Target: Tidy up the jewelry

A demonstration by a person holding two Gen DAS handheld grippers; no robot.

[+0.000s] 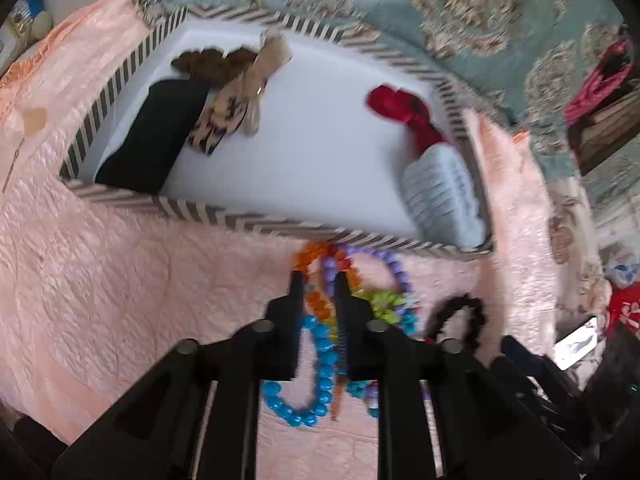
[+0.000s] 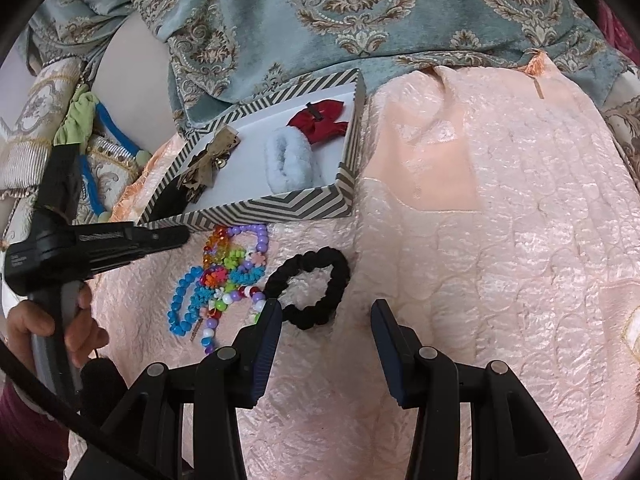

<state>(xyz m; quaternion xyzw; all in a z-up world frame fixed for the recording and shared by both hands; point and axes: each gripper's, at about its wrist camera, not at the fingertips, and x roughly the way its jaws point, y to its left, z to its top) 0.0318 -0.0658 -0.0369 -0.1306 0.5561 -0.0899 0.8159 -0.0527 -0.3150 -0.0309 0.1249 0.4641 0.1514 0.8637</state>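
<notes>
Peach quilted bedspread (image 2: 500,240), satin sheen, puckered stitch pattern, carries everything. Toward its far edge, a shallow box (image 2: 280,206) with grey-and-white chevron card walls and a white floor. Inside, left to right: a black piece (image 1: 156,136), a tan printed bow (image 1: 236,108), a pale blue fluffy scrunchie (image 2: 292,160), a red fabric bow (image 2: 324,120). Just before the box's near wall, a tangle of plastic bead strings (image 2: 224,280): orange, purple, lime, blue, glossy round and flower shapes. Just right of it, a black ruffled scrunchie (image 2: 316,288) in a loop.

Left tongs (image 1: 318,276): nearly together, over orange and purple beads; grip cannot be told through blur. Right tongs (image 2: 326,316): apart, empty, left fingertip (image 2: 270,312) at the black scrunchie's near edge.
</notes>
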